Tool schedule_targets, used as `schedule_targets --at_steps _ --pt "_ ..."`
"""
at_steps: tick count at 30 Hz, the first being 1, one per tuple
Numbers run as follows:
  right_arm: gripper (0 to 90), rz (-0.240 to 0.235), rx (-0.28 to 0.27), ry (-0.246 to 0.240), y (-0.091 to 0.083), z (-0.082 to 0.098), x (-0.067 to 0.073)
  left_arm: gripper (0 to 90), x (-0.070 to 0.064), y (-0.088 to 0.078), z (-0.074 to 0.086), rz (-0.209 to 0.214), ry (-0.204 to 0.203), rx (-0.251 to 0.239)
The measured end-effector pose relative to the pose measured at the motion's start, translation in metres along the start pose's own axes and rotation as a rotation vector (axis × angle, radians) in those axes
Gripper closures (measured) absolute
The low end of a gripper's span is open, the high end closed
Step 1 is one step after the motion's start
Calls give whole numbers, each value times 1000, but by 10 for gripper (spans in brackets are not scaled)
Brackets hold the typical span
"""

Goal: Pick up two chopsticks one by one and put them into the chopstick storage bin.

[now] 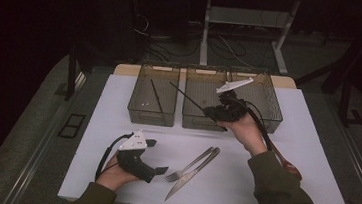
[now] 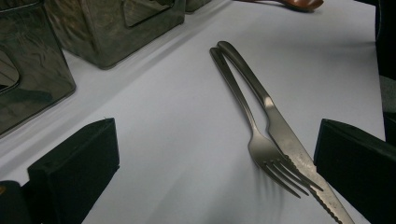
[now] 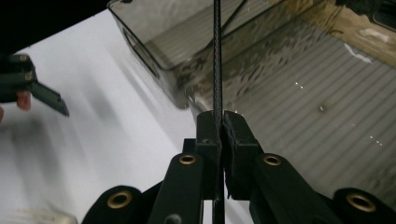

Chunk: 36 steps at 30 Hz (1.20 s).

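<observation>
Room: dark floor, cables and frame legs are seen past a white table.

High view – bins: three mesh bins are lined along the far edge, at 12 o'clock.

High view – chopstick: a thin black chopstick is held over the middle bin, its tip aimed toward 10 o'clock; another is seen lying in the left bin.

High view – right gripper: pinched on the chopstick, raised above the middle bin's near wall.

High view – left gripper: rested on the table at 7 o'clock, jaws spread, nothing between them.

High view – cutlery: a fork and knife are laid crossed at 6 o'clock; a spoon is half hidden at 4 o'clock.

Left gripper view: fork and knife are seen just ahead, toward 2 o'clock, between wide jaws.

Right gripper view: the chopstick is clamped between the pads, running up to 12 o'clock across the bin rims.

Risk: the long free end could be caught on a bin rim and twisted out of so narrow a grip, judging by the overhang.

Room: open table is left at 9 o'clock; the bins stand close together, so little side clearance is offered.
</observation>
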State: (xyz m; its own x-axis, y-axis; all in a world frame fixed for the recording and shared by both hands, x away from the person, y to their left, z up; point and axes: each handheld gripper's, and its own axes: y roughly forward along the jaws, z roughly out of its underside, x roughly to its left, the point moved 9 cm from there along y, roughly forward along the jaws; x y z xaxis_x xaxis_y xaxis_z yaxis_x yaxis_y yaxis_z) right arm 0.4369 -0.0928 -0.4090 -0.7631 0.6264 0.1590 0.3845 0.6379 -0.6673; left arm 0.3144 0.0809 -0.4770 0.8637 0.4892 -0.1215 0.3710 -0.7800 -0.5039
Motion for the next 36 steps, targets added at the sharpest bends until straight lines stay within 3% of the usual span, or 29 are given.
schedule_targets --at_steps 21,36 --pt "843 31 42 34 59 -54 4 0 0 -2 -1 3 9 -5" --pt "842 55 83 83 106 -74 4 0 -2 -3 -3 13 14 -14"
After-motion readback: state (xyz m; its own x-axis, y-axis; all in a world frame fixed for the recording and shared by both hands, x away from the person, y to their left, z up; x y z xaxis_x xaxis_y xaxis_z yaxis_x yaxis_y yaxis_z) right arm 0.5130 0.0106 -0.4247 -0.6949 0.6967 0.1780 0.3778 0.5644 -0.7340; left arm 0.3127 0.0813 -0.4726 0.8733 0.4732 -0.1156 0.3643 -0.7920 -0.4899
